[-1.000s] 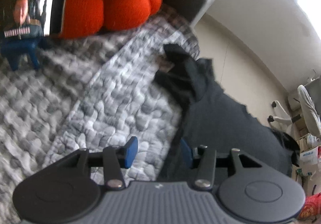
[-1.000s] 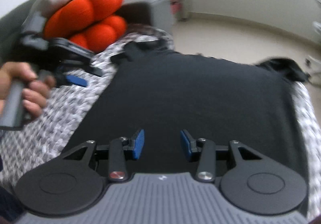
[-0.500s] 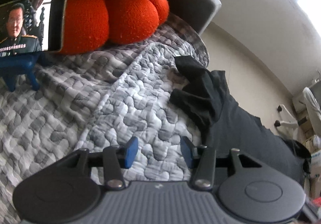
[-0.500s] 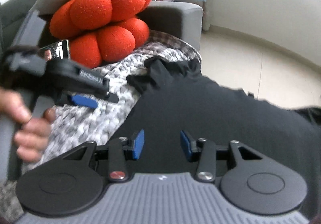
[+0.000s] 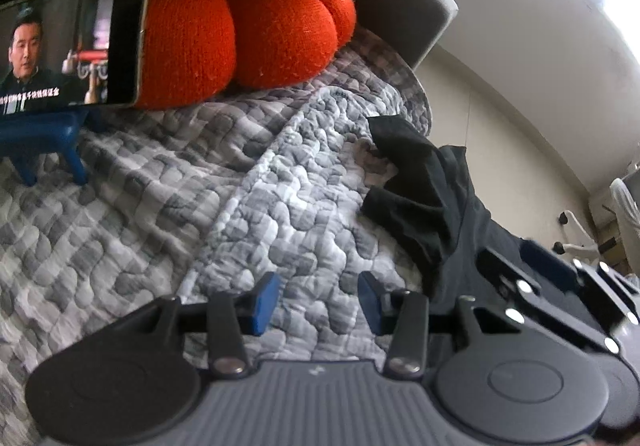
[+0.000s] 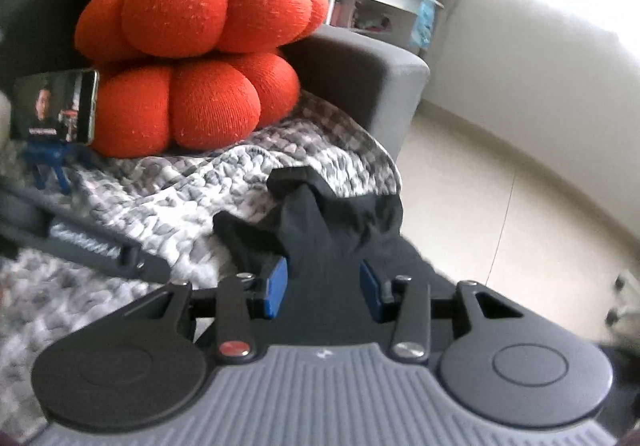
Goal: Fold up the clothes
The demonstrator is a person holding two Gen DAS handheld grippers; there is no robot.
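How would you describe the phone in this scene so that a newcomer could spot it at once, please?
Start at the big orange pumpkin-shaped cushion on the grey sofa. Leaning against its lower left side, on a small blue stand on the grey quilted blanket, is the phone. It is the only thing with a lit screen, showing a video.

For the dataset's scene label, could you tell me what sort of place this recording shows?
Most likely a home living room: a grey sofa covered with a quilted grey-and-white blanket, an orange pumpkin-shaped cushion against its back, and a phone on a small blue stand playing a video. A dark garment lies on the blanket.
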